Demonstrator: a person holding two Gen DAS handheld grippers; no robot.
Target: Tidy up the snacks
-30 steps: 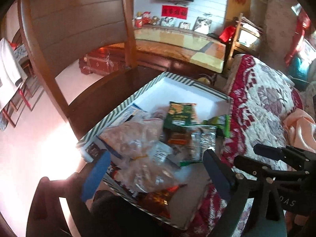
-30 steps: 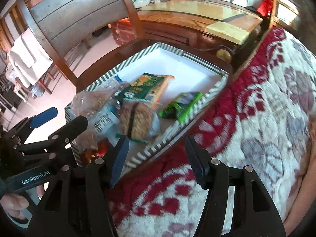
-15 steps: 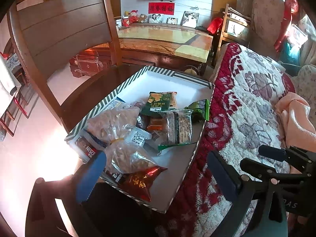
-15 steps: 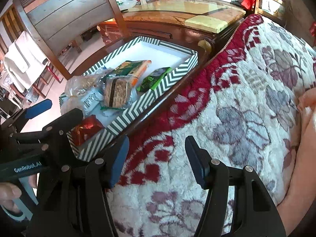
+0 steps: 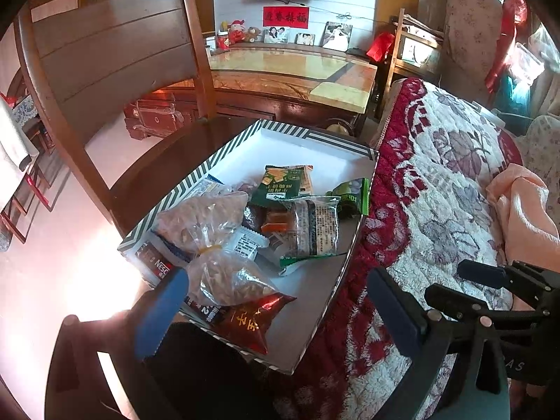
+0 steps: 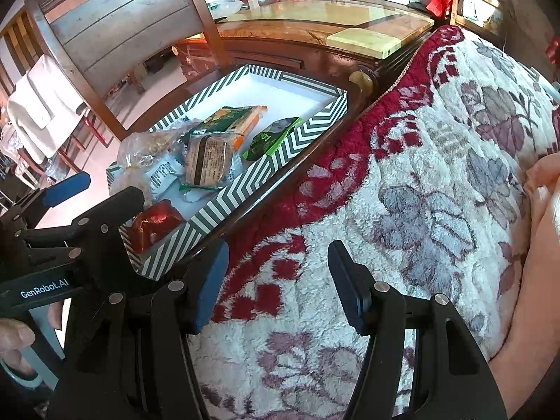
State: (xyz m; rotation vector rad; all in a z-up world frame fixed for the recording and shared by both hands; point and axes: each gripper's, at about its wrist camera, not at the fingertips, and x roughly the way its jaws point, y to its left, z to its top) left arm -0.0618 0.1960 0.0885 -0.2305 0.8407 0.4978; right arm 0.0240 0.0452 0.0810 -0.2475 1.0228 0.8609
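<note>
A green-and-white striped box (image 5: 316,138) (image 6: 287,136) sits on a dark wooden chair seat and holds several snack packs: two clear bags of nuts (image 5: 206,217), a red foil pack (image 5: 250,316) (image 6: 154,222), a clear-wrapped cake (image 5: 315,225) (image 6: 208,157), a green cracker pack (image 5: 283,182) (image 6: 227,119) and a small green pack (image 5: 351,194) (image 6: 271,138). My left gripper (image 5: 276,309) is open and empty, just above the box's near end. My right gripper (image 6: 278,287) is open and empty over the blanket, right of the box.
A red-and-white floral blanket (image 5: 437,189) (image 6: 420,175) covers the surface right of the box. The chair back (image 5: 115,45) rises at the left. A glass-topped wooden table (image 5: 297,70) stands behind. A pink cloth (image 5: 521,206) lies at the far right.
Both grippers have drawn back and up from the box, still open and empty. The right gripper has shifted right over the blanket. The snacks have not moved.
</note>
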